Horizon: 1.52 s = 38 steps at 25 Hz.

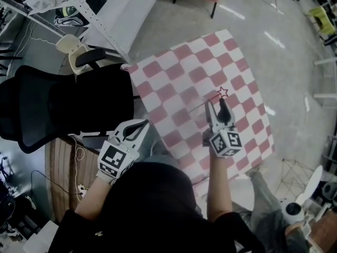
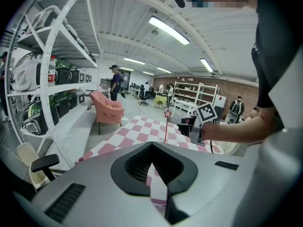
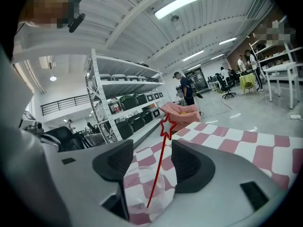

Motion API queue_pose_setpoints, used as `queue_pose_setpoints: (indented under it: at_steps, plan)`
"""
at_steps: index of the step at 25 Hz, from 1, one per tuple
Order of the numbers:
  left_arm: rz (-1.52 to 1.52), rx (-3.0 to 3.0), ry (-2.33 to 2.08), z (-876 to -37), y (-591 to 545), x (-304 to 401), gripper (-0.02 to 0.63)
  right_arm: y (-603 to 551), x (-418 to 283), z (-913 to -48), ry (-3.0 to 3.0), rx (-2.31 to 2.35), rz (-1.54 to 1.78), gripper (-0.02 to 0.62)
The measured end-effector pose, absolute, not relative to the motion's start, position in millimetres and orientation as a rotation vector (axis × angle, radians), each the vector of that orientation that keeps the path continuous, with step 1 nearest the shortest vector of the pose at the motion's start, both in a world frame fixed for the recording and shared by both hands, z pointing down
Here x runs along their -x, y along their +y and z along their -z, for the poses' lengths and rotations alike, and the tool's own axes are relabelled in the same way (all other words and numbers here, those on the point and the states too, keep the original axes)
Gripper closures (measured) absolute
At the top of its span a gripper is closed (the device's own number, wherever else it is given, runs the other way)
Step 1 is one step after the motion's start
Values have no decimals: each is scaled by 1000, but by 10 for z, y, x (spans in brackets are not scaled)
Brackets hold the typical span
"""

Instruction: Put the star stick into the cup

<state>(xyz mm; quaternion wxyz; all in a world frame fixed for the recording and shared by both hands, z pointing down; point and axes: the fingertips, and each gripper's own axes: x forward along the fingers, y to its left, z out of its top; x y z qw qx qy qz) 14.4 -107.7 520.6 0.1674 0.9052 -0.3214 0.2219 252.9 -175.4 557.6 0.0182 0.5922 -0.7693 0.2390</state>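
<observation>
A thin red star stick stands tilted in a clear plastic cup on the pink-and-white checked cloth. Its star sticks up above the rim. My right gripper is open, its pads on either side of the stick and cup without touching them. In the head view the right gripper sits just below the star. My left gripper hovers off the cloth's near left corner, shut and empty. The left gripper view shows the star, the cup and the right gripper ahead.
A black office chair stands left of the table, close to my left hand. A white metal rack with appliances lines the left side. A pink armchair stands beyond the table. Several people stand far off.
</observation>
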Motion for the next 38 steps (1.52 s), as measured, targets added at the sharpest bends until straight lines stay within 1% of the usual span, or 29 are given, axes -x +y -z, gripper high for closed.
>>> queue_pose_setpoints:
  at_steps: [9,10,15,19,21,27,38]
  plan:
    - [-578,-2606,-953,-5038,-985,-131,566,-1544,-2424,-5267,-2417,-1831,-662,344]
    - [-567,-2608,-962,-5002,-967,-125,565,-1511,-2390,-5206,-2427,-1822,-648,352]
    - [-511,-2623,-1014,-4817,-876,-49,565,-1381,-2072,-4823,-2521,-1732,-545,472]
    - [-468,-2636,-1058,-4652,-827,114,565,-1246,-1729,-4583,-2579,-1643,-462,530]
    - [-458,-2650,-1075,-4588,-817,217,566,-1191,-1536,-4507,-2598,-1592,-440,545]
    - [-408,-2666,-1114,-4408,-808,593,566,-1068,-942,-4295,-2647,-1499,-396,560]
    - [-313,-2654,-1170,-4223,-786,1194,565,-922,-16,-4200,-2659,-1335,-310,561]
